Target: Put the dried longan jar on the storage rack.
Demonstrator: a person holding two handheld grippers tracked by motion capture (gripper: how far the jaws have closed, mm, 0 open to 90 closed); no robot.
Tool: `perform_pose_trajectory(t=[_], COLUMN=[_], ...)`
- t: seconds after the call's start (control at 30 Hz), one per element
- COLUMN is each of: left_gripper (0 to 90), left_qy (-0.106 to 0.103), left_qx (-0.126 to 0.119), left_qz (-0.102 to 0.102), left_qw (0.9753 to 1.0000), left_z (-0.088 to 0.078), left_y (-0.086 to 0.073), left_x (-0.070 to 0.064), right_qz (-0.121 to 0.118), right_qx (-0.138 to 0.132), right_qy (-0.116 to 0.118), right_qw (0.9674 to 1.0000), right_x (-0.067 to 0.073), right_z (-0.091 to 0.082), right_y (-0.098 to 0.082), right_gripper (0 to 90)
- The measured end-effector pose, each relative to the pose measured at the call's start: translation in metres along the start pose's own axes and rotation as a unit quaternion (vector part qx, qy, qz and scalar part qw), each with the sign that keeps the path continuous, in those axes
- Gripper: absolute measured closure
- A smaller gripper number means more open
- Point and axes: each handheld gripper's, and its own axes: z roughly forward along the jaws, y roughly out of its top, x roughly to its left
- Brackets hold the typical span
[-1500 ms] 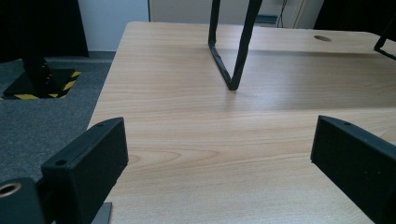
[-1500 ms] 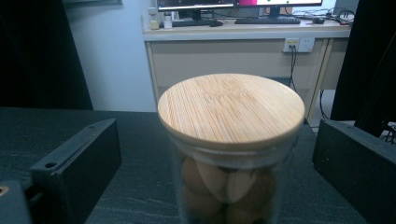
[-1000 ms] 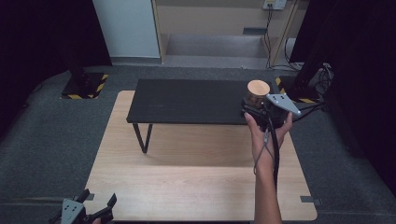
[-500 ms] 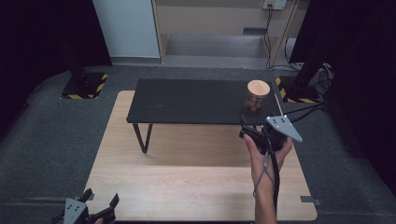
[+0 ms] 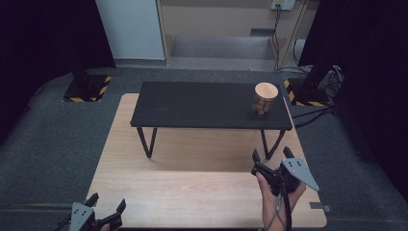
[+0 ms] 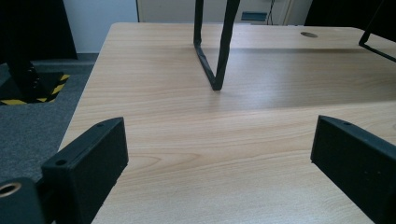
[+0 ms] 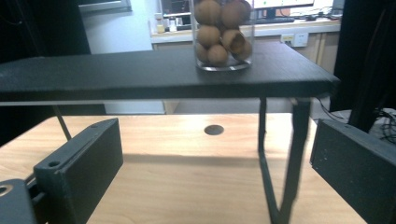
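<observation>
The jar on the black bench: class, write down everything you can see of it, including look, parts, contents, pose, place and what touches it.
The jar is a clear, glass-looking cylinder with a round, light wooden lid shut on top. It is filled with brown, walnut-like balls stacked to the top; one looks cracked open. It stands upright near the right end of the black bench, resting on the bench top. Nothing else touches it; the right hand-held gripper is open, well short of it, above the wooden tabletop.

No readable text anywhere here: the jar [image 5: 265, 98] carries no label, the black tabletop [image 5: 202, 103] is unmarked, and the yellow-black hazard stripes [image 5: 87, 88] on the floor bear no words.
</observation>
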Motion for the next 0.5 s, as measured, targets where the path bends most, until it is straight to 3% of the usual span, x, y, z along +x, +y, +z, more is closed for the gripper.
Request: perform_pose_trajectory(t=[0.27,0.5], left_gripper=[3.0,2.9], left_qy=[-0.002,-0.004], left_qx=[-0.001,-0.004], left_qz=[0.006,0.016], left_qw=[1.0,0.9999], left_z=[0.004,0.009], left_y=[0.001,0.004], left_x=[-0.004,-0.007], right_qz=[-0.011,-0.011], right_qx=[0.02,0.022], right_qy=[-0.008,-0.025], right_qw=[0.9997,0.9994], right_x=[-0.003,-0.006], right_z=[-0.02,-0.038], right_y=[-0.032,-0.073], right_gripper=[2.6,3.5])
